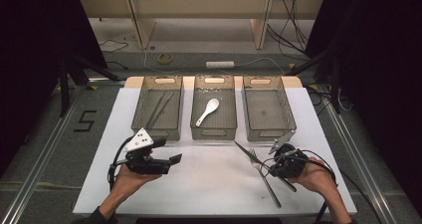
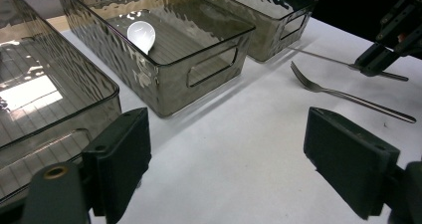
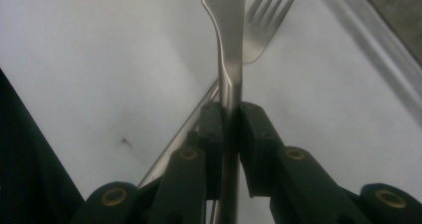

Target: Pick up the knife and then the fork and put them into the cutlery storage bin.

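My right gripper is shut on the handle of a metal table knife, low over the white table near the front right. The blade points up and left toward the bins. A metal fork lies flat on the table just under and beside the knife. In the left gripper view the fork and the held knife show at the right. My left gripper hovers at the front left, jaws wide open with nothing between them.
Three smoky clear bins stand in a row at the back. The left bin holds thin metal chopsticks, the middle bin a white spoon, and the right bin has nothing in it. The table's front edge runs near my hands.
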Demonstrator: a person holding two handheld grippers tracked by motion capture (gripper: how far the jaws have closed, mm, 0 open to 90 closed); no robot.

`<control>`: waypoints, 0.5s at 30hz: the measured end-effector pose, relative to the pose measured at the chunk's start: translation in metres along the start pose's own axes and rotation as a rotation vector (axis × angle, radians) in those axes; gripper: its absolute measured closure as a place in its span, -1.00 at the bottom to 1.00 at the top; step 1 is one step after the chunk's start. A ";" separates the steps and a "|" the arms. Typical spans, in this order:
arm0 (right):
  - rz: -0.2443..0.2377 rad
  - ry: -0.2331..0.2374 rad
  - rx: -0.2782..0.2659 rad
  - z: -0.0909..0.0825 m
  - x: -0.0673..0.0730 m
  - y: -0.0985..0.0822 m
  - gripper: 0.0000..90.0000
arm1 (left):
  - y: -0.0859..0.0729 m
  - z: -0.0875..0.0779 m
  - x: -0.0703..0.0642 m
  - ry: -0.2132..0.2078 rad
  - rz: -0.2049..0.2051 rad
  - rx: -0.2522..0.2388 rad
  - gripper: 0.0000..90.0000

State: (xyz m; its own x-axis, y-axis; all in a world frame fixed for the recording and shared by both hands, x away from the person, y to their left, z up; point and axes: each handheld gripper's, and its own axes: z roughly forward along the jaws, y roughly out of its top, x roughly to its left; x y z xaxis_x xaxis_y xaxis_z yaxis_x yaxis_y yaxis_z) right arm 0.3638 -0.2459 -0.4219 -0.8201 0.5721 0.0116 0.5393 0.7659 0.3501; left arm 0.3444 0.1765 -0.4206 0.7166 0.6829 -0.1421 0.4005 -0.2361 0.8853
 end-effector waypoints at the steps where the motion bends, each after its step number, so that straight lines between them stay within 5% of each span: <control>1: 0.002 0.001 -0.009 -0.001 -0.001 0.001 0.81 | 0.000 -0.001 0.001 0.001 -0.002 -0.002 -0.60; 15: 0.072 0.026 -0.163 -0.023 -0.030 0.023 0.81 | 0.000 -0.006 0.003 0.007 -0.011 -0.027 -0.60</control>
State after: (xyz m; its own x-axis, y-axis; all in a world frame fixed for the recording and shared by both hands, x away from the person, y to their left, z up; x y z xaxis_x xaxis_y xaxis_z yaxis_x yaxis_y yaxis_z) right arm 0.3964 -0.2523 -0.3922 -0.7864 0.6143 0.0653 0.5603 0.6647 0.4943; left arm 0.3429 0.1831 -0.4186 0.7083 0.6900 -0.1492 0.3929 -0.2097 0.8954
